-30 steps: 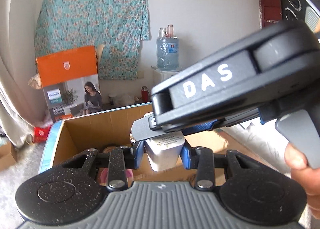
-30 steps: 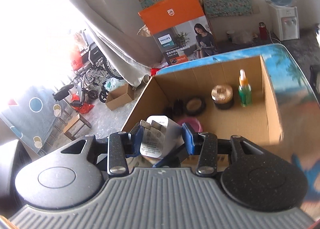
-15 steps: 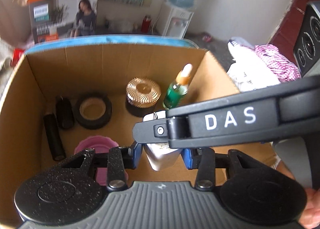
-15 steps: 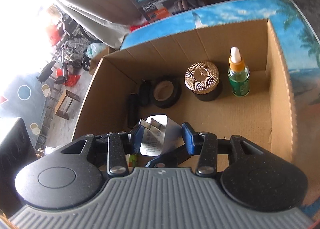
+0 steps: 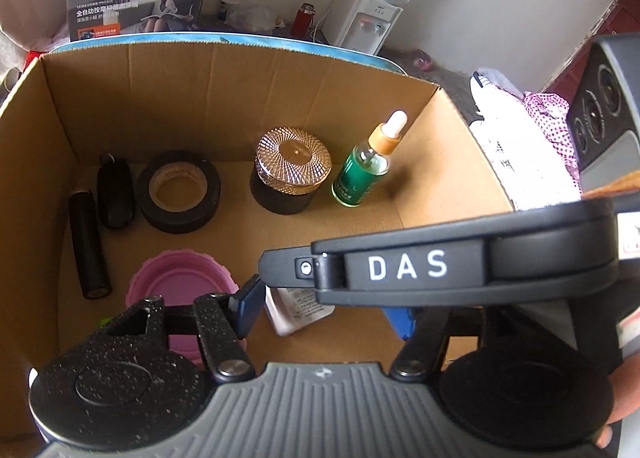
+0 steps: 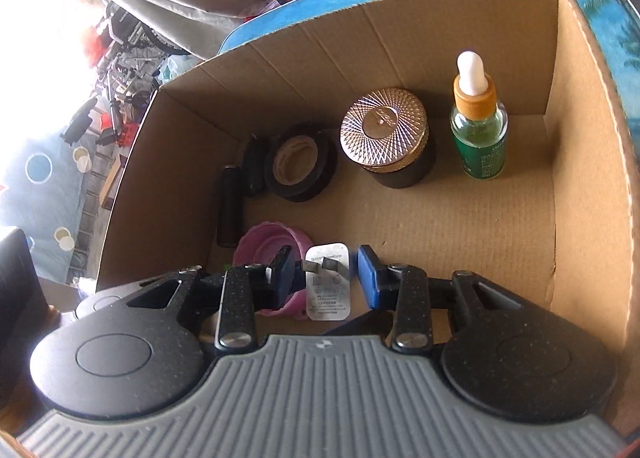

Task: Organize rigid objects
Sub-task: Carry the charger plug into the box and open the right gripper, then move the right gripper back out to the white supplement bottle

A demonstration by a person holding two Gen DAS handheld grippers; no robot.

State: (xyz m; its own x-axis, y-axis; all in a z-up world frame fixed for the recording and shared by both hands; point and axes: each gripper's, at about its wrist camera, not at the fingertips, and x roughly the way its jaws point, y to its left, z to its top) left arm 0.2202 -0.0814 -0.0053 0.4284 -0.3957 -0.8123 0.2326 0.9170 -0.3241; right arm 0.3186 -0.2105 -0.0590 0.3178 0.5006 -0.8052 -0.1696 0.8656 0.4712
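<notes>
While both tongs are hanging over the cardboard box (image 6: 440, 38), the white plug charger (image 6: 329, 296) is lying loose on its floor.
Left gripper (image 5: 324, 314) is standing spread, its jaws having just been opening, pads clear of the charger between them. Right gripper (image 6: 326, 278) is narrowing, jaws just closing, yet gaps are showing on both sides of the charger, which is sitting just beside the pink lid (image 5: 180, 282).

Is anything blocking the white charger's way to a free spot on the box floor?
Nothing visible does. The white charger is low in the cardboard box, beside the pink lid, with bare cardboard floor beyond it.
</notes>
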